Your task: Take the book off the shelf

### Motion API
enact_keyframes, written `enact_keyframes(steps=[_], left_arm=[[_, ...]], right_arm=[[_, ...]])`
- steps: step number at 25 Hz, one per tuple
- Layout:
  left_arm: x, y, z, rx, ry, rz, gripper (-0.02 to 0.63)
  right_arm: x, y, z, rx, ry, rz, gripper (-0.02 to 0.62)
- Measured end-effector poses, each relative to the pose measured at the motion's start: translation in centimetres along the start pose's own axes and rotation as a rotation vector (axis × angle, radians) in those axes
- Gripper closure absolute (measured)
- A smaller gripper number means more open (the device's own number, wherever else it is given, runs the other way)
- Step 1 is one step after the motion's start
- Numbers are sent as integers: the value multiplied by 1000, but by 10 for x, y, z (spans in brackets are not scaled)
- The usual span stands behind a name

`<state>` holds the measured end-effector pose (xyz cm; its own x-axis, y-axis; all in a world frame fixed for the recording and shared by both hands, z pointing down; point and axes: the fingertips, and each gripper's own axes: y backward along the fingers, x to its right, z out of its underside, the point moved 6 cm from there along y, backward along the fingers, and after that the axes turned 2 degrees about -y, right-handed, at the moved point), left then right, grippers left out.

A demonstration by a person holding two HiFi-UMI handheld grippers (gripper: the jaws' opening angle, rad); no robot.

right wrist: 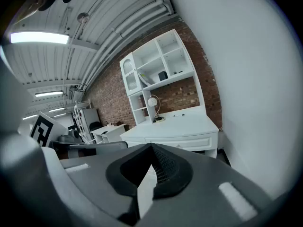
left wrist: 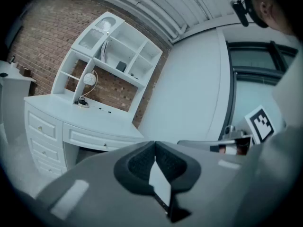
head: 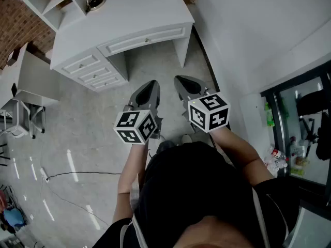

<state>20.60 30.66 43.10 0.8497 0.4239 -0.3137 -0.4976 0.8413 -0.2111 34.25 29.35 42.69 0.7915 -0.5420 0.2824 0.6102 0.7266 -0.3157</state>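
Note:
The white shelf [left wrist: 111,51] stands on the white desk [left wrist: 71,115] against the brick wall, some way ahead of me. A slim pale item [left wrist: 105,50], maybe the book, leans in a middle compartment, with a small dark object [left wrist: 121,66] beside it. The right gripper view shows the same shelf [right wrist: 156,70], leaning item [right wrist: 144,77] and dark object [right wrist: 163,75]. In the head view my left gripper [head: 151,87] and right gripper [head: 182,82] are held side by side over the floor, short of the desk [head: 129,14]. Both have their jaws closed with nothing between them.
A round lamp [left wrist: 88,79] sits on the desk under the shelf. A white wall [head: 248,35] runs along the right, with a dark-framed glass door [head: 305,128] behind it. A small grey table [head: 31,81] stands at the left, and a cable [head: 77,174] lies on the floor.

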Motion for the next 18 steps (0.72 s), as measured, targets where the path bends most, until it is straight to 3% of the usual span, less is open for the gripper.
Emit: enact_keyframes(steps=[18], left_arm=[[-29,11,0,-39,8,21,600]], right_arm=[[-19,-26,3,2,-43,8,601]])
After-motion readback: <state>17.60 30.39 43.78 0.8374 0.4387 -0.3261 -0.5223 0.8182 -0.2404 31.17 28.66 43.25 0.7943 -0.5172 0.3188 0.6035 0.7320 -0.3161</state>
